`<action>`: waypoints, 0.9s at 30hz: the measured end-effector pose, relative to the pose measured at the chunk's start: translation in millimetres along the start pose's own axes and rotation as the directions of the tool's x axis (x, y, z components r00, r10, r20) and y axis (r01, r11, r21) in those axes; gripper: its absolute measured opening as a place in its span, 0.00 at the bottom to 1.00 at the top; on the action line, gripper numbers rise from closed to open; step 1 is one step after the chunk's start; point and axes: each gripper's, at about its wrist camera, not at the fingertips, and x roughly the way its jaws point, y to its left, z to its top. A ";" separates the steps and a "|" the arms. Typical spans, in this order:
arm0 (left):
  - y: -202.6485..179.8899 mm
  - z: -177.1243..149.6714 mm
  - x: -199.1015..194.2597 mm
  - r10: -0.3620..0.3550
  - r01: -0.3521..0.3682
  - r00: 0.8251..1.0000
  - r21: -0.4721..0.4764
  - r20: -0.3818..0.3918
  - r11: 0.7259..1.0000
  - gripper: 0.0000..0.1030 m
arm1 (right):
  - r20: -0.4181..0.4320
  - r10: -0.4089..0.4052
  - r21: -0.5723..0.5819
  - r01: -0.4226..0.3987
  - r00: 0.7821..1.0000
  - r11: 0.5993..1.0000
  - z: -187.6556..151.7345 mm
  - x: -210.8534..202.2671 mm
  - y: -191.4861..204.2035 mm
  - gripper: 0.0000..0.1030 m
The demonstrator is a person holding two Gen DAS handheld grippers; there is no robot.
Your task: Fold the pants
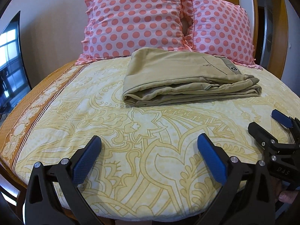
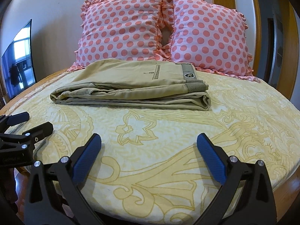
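Khaki cotton pants (image 2: pixel 131 86) lie folded at 12 o'clock on the yellow patterned bedspread (image 2: pixel 168 140), against the pink polka-dot pillows (image 2: pixel 121 28). Left gripper (image 1: pixel 149 157) and right gripper (image 2: pixel 149 157) spread apart, empty. Fold looks complete; square edges only if needed

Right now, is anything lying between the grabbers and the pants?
No. Only bare bedspread lies between the open right gripper, the open left gripper and the folded pants. The pillows sit behind the pants.
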 end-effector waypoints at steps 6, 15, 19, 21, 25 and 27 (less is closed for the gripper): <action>-0.2 -0.9 -1.4 0.012 -0.012 1.000 -0.010 0.018 1.000 0.99 | 0.012 -0.004 0.002 0.004 1.000 1.000 -2.0 -1.4 -0.4 0.98; -2.3 -0.4 -1.2 0.025 -0.025 1.000 -0.019 0.013 1.000 0.99 | 0.011 -0.005 0.003 0.005 1.000 1.000 -1.9 -1.5 -0.3 0.98; -1.9 -0.8 -1.5 0.024 -0.024 1.000 -0.019 0.014 1.000 0.99 | 0.011 -0.004 0.003 0.004 1.000 1.000 -1.9 -1.6 -0.3 0.98; -2.2 -0.8 -1.7 0.025 -0.025 1.000 -0.019 0.015 1.000 0.99 | 0.011 -0.004 0.003 0.004 1.000 1.000 -1.9 -1.6 -0.2 0.98; -3.0 -1.4 -1.2 0.023 -0.023 1.000 -0.018 0.017 1.000 0.99 | 0.011 -0.004 0.003 0.004 1.000 1.000 -1.9 -1.6 -0.3 0.98; -2.5 -1.4 -1.5 0.024 -0.023 1.000 -0.017 0.019 1.000 0.99 | 0.011 -0.004 0.003 0.004 1.000 1.000 -2.0 -1.5 -0.2 0.98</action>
